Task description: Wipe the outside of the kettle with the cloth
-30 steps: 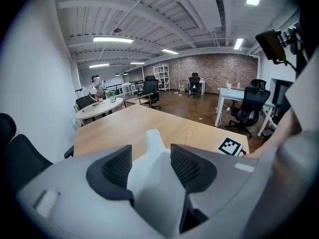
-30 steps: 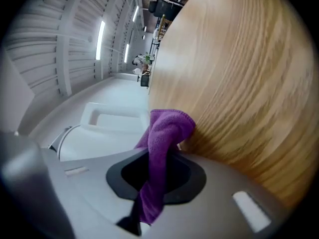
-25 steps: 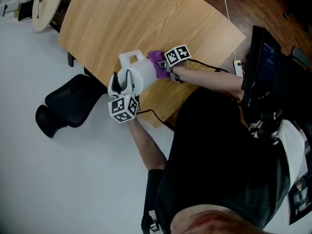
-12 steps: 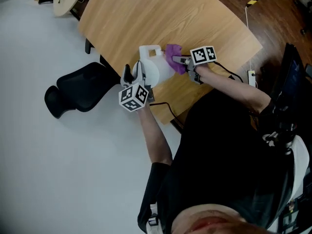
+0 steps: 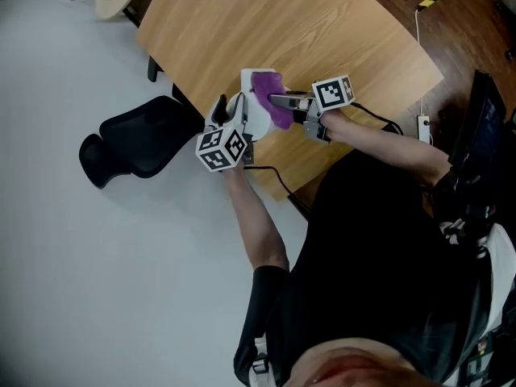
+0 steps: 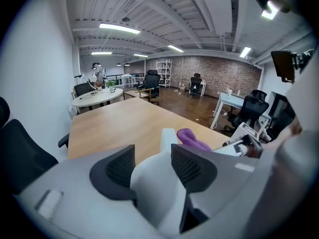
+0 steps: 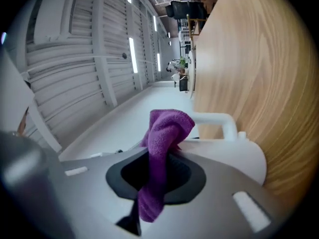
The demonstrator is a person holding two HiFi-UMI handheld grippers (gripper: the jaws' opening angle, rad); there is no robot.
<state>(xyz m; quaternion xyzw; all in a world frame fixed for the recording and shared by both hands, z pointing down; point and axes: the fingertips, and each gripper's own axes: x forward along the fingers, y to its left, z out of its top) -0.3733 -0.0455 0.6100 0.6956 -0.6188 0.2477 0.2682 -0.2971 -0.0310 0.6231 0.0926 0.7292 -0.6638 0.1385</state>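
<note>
In the head view, mid-frame on the table (image 5: pixel 339 39), the left gripper (image 5: pixel 230 118) clasps the white kettle (image 5: pixel 251 116), and the right gripper (image 5: pixel 278 101) pinches the purple cloth (image 5: pixel 268 93) at its top. Each gripper view shows its jaws pressing that thing, low centre.

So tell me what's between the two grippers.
The white kettle, gripped by the left gripper, with the purple cloth from the right gripper laid against it; the head view shows it.

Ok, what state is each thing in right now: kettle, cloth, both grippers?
kettle: held, with the cloth against it.
cloth: bunched, pinched at one end.
left gripper: shut on the kettle.
right gripper: shut on the cloth.
</note>
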